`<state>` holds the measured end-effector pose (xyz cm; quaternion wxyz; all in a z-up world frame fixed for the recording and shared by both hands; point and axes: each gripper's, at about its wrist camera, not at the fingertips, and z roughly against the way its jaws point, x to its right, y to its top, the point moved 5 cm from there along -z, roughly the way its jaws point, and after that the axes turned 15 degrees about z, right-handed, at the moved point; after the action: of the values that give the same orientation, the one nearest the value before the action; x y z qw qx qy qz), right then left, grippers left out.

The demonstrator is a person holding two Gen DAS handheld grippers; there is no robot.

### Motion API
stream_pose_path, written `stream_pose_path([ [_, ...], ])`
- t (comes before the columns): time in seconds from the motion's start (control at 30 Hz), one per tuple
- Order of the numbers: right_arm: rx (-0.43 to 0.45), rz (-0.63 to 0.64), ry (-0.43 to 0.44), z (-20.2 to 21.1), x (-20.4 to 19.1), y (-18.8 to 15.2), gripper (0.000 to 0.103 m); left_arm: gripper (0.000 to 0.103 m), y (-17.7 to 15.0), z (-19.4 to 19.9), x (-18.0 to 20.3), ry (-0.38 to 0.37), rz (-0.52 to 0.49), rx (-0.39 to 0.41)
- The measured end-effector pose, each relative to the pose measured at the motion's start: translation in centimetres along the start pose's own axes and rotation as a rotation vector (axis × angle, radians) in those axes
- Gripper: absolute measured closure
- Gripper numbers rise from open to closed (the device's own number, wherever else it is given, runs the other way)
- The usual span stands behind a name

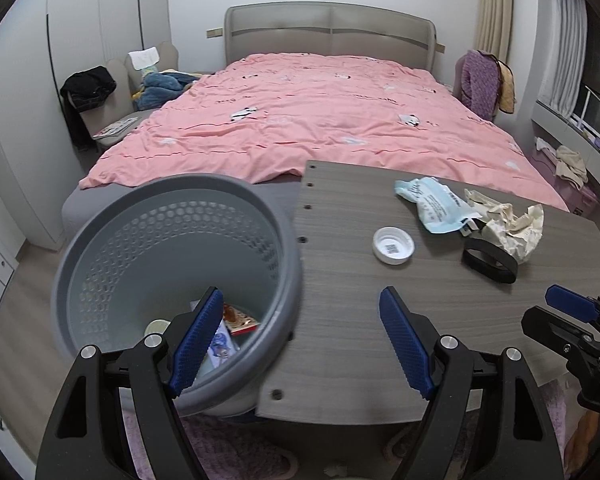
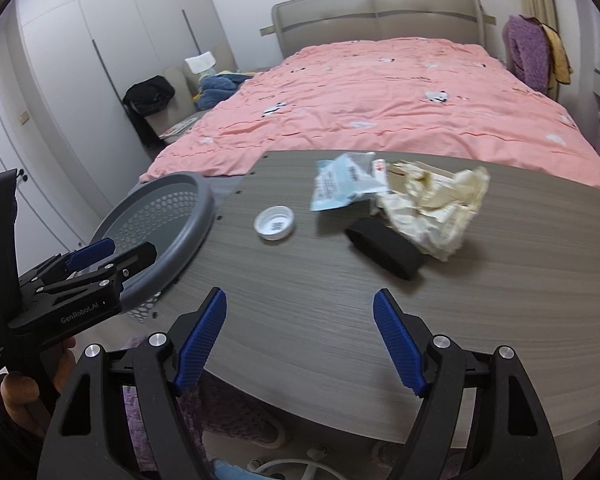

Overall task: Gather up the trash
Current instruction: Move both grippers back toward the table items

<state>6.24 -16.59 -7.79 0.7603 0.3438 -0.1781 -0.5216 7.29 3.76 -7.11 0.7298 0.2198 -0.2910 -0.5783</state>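
A grey perforated bin (image 1: 176, 248) (image 2: 168, 216) stands at the left edge of a grey wood-grain table (image 1: 360, 340) (image 2: 340, 300). Wrappers (image 1: 240, 318) lie at its bottom. On the table lie a white cap (image 1: 393, 245) (image 2: 275, 222), a light-blue packet (image 1: 434, 202) (image 2: 340, 188), crumpled cream paper (image 1: 512, 224) (image 2: 432, 208) and a black band (image 1: 490, 260) (image 2: 384, 246). My left gripper (image 1: 302, 338) (image 2: 112, 252) is open, straddling the bin's rim and the table edge. My right gripper (image 2: 298, 340) (image 1: 552, 308) is open over the table's near side, with nothing between its fingers.
A bed with a pink duvet (image 1: 320, 120) (image 2: 400, 100) lies beyond the table. A chair with clothes (image 1: 96, 96) stands at its left, a purple garment (image 1: 480, 84) at its right. White wardrobes (image 2: 100, 60) line the left wall. A hand (image 2: 20, 392) holds the left gripper.
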Motion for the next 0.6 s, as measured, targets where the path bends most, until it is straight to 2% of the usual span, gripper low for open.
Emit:
stream_pose_path([
  [0.3,0.012,-0.078,-0.042,0.9,5.0,-1.4,0.027,0.026,0.1,-4.1,4.5,-0.029,-0.013,-0.075],
  [0.6,0.017,-0.134,-0.042,0.6,8.2,-2.4,0.027,0.026,0.6,-8.4,6.7,0.004,-0.014,-0.132],
])
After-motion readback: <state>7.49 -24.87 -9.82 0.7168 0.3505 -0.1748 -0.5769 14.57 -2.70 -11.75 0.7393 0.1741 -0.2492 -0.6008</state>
